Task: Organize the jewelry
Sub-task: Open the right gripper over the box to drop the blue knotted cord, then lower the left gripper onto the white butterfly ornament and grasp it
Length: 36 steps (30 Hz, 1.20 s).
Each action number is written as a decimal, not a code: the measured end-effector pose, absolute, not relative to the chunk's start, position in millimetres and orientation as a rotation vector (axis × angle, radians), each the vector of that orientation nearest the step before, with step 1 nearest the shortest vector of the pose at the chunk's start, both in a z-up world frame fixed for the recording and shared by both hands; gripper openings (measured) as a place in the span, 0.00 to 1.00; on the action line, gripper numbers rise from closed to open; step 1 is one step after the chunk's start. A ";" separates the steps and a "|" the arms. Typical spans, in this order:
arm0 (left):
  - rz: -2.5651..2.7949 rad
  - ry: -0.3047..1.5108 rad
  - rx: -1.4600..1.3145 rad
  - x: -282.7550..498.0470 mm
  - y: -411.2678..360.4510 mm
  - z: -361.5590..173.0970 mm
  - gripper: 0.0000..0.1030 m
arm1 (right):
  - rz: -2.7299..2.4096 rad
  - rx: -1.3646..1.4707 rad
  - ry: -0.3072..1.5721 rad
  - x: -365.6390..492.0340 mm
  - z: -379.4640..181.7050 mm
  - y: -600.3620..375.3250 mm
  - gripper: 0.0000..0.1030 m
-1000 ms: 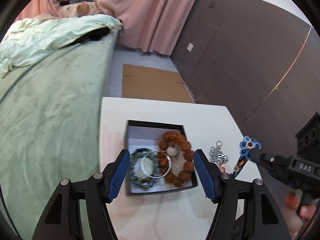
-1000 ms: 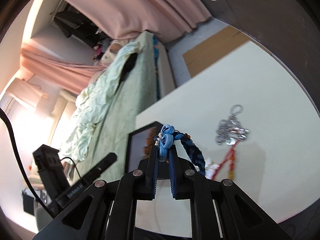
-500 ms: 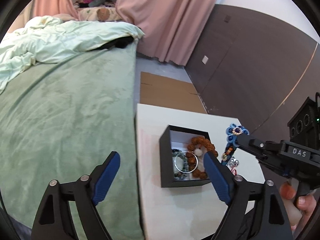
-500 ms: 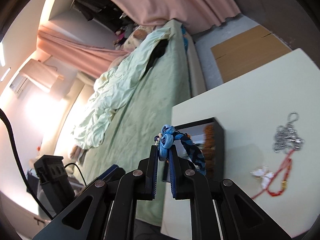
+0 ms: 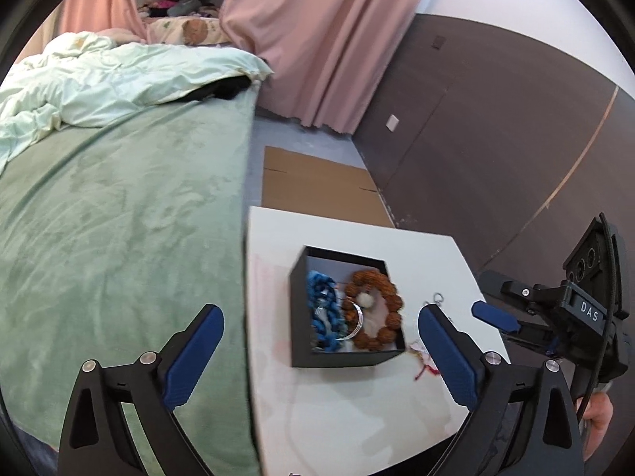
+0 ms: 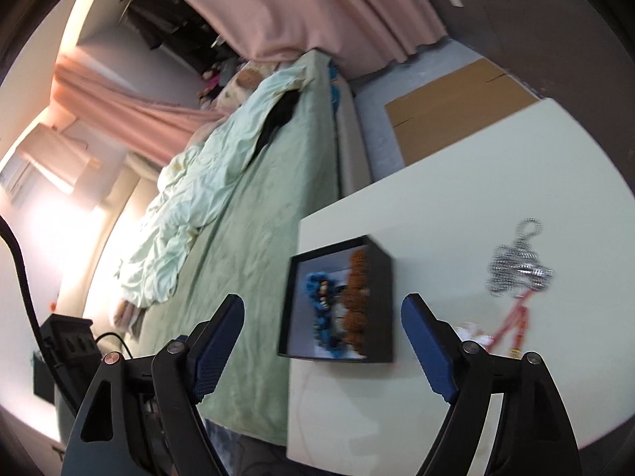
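Note:
A black box (image 5: pixel 297 317) (image 6: pixel 381 297) sits on the white table (image 5: pixel 357 416). In it lie a blue braided bracelet (image 5: pixel 323 313) (image 6: pixel 320 309), a brown bead bracelet (image 5: pixel 377 309) (image 6: pixel 357 297) and a silver bangle (image 5: pixel 357 323). My left gripper (image 5: pixel 319 313) hovers short of the box, its jaws opening wide with nothing gripped. My right gripper (image 6: pixel 323 305) (image 5: pixel 516 329) is also opening and empty, with the box beyond its fingertips. A silver chain (image 6: pixel 516 261) (image 5: pixel 436 297) and a red cord charm (image 6: pixel 512 325) (image 5: pixel 426 365) lie on the table to the right of the box.
A bed with a green cover (image 5: pixel 119 238) (image 6: pixel 246 238) runs along the table's left edge. Flat cardboard (image 5: pixel 317 182) lies on the floor beyond the table. A dark wall panel (image 5: pixel 476 139) and pink curtains (image 5: pixel 317 39) stand behind.
The right gripper has let go of the blue bracelet, which now lies in the box, and its jaws have spread. The left gripper's jaws widened and it drew back from the box.

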<state>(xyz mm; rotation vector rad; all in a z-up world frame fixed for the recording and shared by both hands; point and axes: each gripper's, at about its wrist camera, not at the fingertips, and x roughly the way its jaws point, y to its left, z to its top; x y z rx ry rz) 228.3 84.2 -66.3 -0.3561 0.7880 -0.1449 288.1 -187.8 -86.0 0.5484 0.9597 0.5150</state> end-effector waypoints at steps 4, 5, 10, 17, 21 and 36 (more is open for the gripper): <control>-0.189 0.797 -0.334 228.9 60.7 -66.6 0.96 | 0.494 0.584 0.936 276.4 -86.2 -222.9 0.80; -0.196 0.798 -0.327 228.4 56.2 -66.3 0.96 | 0.493 0.590 0.932 273.1 -86.6 -231.6 0.80; -0.236 0.806 -0.304 226.4 26.2 -67.0 0.96 | 0.444 0.576 0.915 258.5 -86.3 -267.5 0.80; -0.272 0.807 -0.229 220.6 -10.7 -66.1 0.96 | 0.436 0.565 0.918 234.5 -100.2 -302.2 0.80; -0.297 0.822 -0.205 222.7 -30.3 -69.4 0.93 | 0.416 0.578 0.911 225.7 -106.8 -320.8 0.80; -0.280 1.018 -0.075 249.6 -101.2 -110.7 0.55 | 0.400 0.683 0.904 218.3 -132.0 -368.7 0.80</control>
